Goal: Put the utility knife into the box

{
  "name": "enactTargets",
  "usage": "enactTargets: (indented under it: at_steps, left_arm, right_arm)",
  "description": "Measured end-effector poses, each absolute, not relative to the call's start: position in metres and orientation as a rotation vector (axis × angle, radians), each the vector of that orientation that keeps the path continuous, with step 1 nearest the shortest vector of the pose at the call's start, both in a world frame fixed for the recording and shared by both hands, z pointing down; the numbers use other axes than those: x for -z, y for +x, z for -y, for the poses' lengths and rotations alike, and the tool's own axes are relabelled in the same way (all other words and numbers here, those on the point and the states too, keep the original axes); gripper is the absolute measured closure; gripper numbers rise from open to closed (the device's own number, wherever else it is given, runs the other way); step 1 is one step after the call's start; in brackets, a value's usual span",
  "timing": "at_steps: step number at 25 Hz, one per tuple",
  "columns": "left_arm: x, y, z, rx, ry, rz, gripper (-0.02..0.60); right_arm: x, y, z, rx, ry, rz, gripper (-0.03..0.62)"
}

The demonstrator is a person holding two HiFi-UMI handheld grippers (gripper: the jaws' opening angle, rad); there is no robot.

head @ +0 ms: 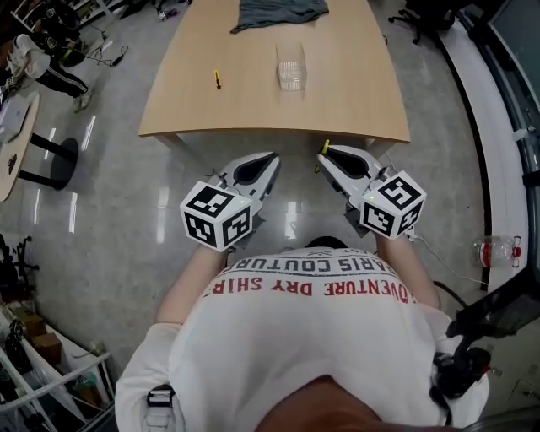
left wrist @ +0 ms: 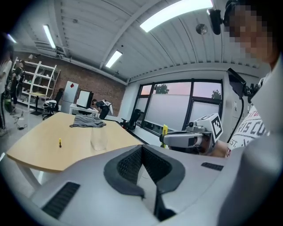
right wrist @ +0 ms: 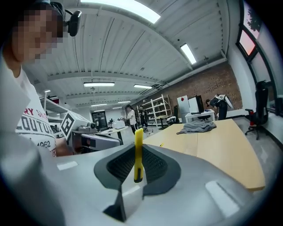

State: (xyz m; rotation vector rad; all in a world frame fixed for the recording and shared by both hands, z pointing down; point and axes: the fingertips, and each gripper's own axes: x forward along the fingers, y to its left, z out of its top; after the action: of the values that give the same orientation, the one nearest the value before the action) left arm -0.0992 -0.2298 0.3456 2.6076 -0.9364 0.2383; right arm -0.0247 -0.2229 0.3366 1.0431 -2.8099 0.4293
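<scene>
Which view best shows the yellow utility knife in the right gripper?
Right gripper view: the yellow utility knife stands upright between the right gripper's jaws. Head and left gripper views show only its yellow tip.

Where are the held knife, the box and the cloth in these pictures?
knife [right wrist: 138, 152]: right gripper view, on its yellow body between the jaws.
box [head: 291, 67]: head view, on its clear middle.
cloth [head: 278, 12]: head view, on the middle of the grey fabric.
</scene>
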Motion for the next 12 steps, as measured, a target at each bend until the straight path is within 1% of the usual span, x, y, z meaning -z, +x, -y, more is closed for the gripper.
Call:
enactTargets:
  at_steps: [12]
  left_arm:
    - [-0.361, -0.094, 0.347, -0.259, 2.589, 0.930, 0.579]
  right_arm:
    - [-0.354, -0.024, 0.343, -0.462, 1.031, 2.800, 0.548]
